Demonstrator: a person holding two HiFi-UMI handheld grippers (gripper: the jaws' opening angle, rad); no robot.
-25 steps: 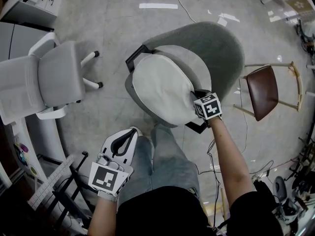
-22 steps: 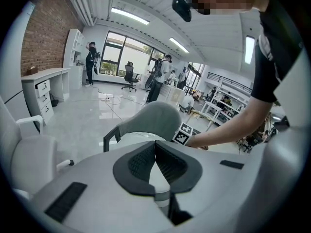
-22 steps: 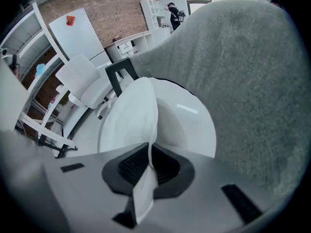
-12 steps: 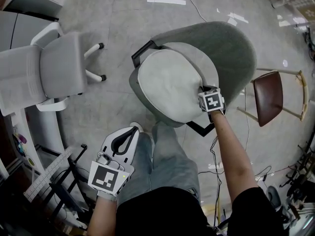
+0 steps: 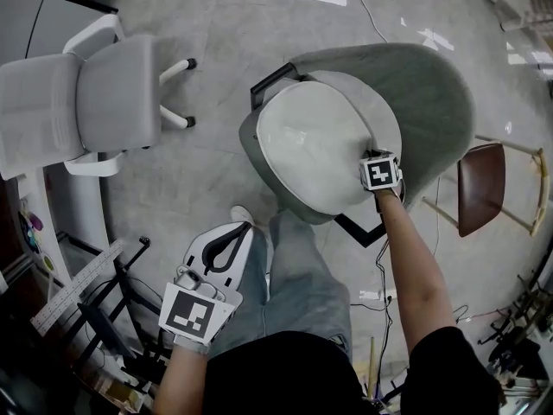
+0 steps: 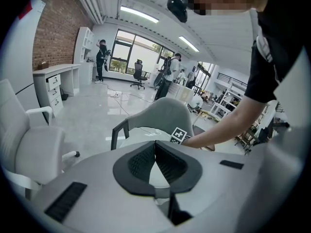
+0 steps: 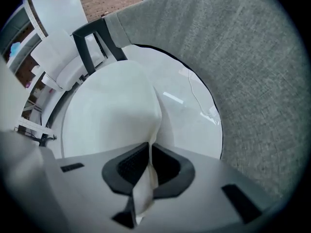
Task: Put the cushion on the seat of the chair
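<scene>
— Where is the cushion [image 5: 315,145]?

— On the grey chair [image 5: 432,93]; it lies inside the shell and covers nearly the whole seat [image 5: 249,156]; only a grey strip along the seat's front edge shows past it; its rear side lies against the backrest [image 7: 243,57].

— And the right gripper [image 7: 149,165]?

— Clenched on the cushion; in the right gripper view a fold of the pale fabric stands pinched between the two dark pads [image 7: 127,168], and a ridge runs from that pinch up across the cushion's top; the gripper points steeply down at the cushion's rear edge, where seat meets backrest, close to the black armrest [image 5: 361,229] nearest the person.

— The second armrest [image 5: 270,85]?

— At the seat's far edge, just beside the cushion's rim; whether they touch I cannot tell.

— The left gripper [image 6: 155,147]?

— Clenched on nothing; its jaws meet at the tips with only air between them; it is held above the person's legs [image 5: 298,284], well apart from the cushion and the chair.

— What else is around?

— A white office chair [image 5: 108,102] stands on the floor [image 5: 216,24], apart from the grey chair on the head view's left; a brown stool [image 5: 479,188] stands just behind the backrest.
</scene>
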